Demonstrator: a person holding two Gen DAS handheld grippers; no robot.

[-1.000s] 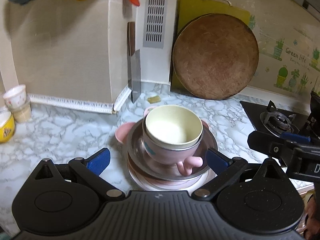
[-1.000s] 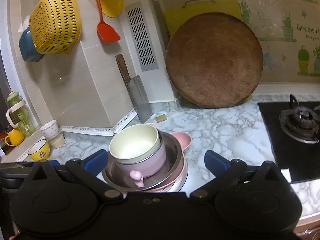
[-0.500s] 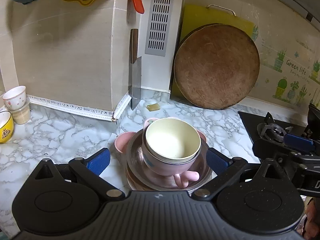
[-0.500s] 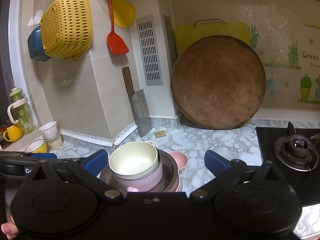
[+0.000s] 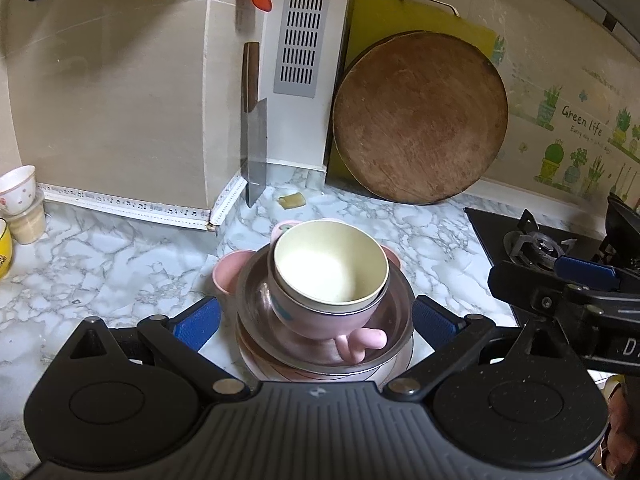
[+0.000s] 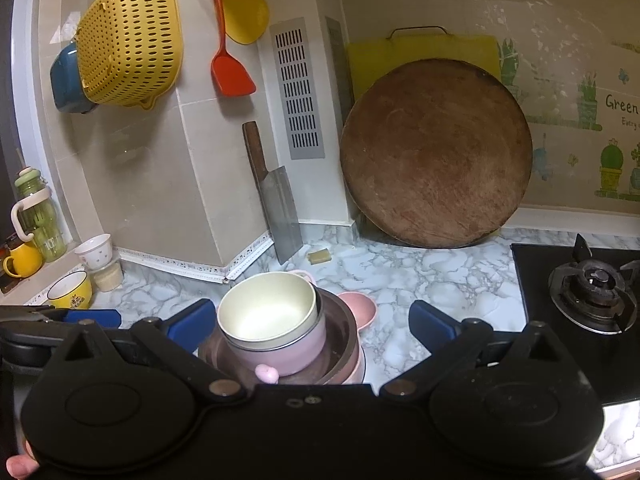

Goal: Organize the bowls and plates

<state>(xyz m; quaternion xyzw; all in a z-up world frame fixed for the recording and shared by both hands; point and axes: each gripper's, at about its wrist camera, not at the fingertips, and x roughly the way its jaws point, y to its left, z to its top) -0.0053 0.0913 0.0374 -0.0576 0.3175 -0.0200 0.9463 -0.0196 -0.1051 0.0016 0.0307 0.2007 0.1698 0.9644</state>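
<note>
Stack of dishes sits right in front of me on the marble bench (image 5: 100, 264), and what's changed over the last second is mostly me: both cameras have pulled up and back a bit, so the wall behind shows more of the hanging yellow colander (image 6: 128, 40) and orange spatula (image 6: 230, 68), while the pile itself hasn't budged. The cream bowl (image 5: 330, 266) is nested in the pink bowl (image 5: 320, 316), that sits in the steel dish (image 5: 396, 312), and under it there's a pink plate (image 5: 230, 276) poking out left plus a pale plate (image 5: 400, 364) at the bottom. My read is the stacking part is basically done and I'm backing off, or maybe lining up to move the whole pile, can't say which. My left hand-held gripper (image 5: 316, 322) is spread wide with the stack sitting between the blue pads, not touching anything as far as I can see. My right hand-held gripper (image 6: 312, 322) is also spread and holding nothing, with the stack sitting toward its left finger. Orientation-wise, everything's upright, openings facing straight up, so the stack's long axis is vertical. The pink bowl's little stubby handle (image 5: 362, 344) points toward me, at the near rim of the steel dish.
</note>
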